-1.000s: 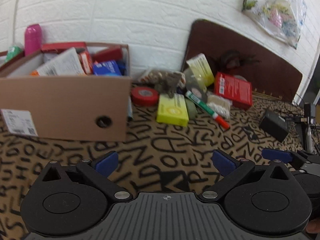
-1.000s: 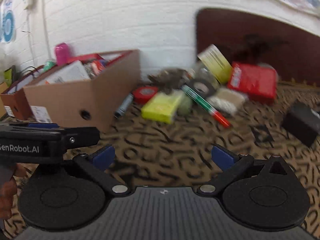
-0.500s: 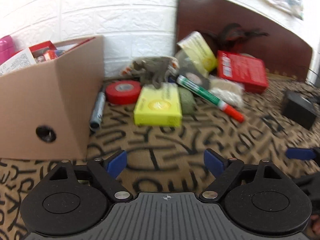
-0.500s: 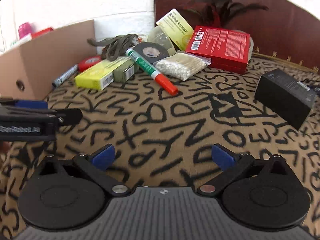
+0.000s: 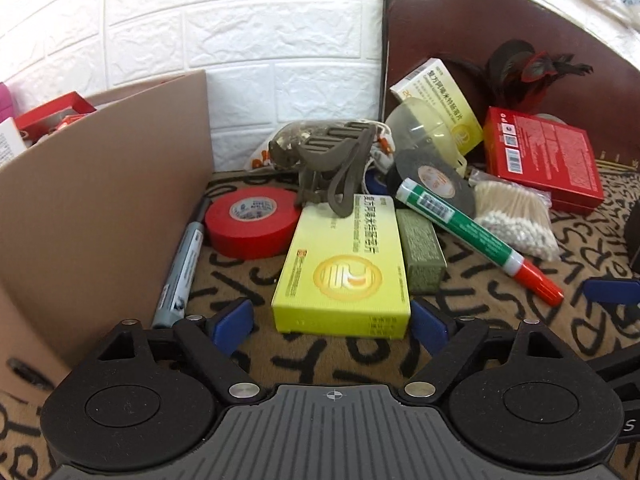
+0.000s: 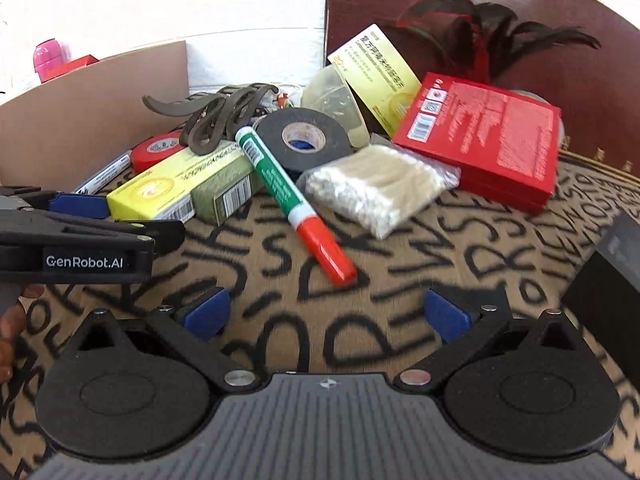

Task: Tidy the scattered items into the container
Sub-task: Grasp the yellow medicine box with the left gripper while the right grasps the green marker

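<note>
So the yellow-green box (image 5: 344, 268) is lying flat on the letter-print worktop (image 5: 360, 360), right next to the cardboard container (image 5: 100, 184), with a grey strap thing (image 5: 332, 164) draped over its far end. Left claw (image 5: 332, 322) is wide open with nothing in it, pads either side of the box's near end, so this looks like the reach-in step. Next I'd say squeeze and lift clear of that strap. Right claw (image 6: 326, 312) is open and empty too, pointed at the green marker (image 6: 288, 196).
</note>
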A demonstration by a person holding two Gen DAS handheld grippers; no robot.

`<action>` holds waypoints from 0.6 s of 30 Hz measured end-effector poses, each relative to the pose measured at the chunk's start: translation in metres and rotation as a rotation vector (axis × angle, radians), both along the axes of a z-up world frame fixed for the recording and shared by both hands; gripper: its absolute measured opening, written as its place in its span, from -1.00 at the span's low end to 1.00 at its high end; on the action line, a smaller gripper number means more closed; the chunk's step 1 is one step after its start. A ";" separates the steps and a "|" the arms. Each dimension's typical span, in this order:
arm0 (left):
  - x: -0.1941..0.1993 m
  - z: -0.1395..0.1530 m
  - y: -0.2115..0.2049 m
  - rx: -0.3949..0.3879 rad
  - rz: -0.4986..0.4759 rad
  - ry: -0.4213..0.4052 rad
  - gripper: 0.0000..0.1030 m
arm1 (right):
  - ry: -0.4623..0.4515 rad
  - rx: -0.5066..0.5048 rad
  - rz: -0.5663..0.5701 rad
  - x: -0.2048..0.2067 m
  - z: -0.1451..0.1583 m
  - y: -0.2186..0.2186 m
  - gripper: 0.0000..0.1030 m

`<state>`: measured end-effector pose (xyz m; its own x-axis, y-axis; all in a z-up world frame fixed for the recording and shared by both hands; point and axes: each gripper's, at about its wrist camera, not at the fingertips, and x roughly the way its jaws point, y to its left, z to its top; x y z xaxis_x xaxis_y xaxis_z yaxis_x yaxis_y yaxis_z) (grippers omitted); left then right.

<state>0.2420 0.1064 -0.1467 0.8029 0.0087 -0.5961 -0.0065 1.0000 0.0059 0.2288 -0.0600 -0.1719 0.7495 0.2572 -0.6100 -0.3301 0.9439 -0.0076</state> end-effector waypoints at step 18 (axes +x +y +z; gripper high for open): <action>-0.091 0.003 0.001 0.043 -0.104 0.028 0.31 | -0.037 -0.004 0.063 -0.096 0.008 0.036 -0.71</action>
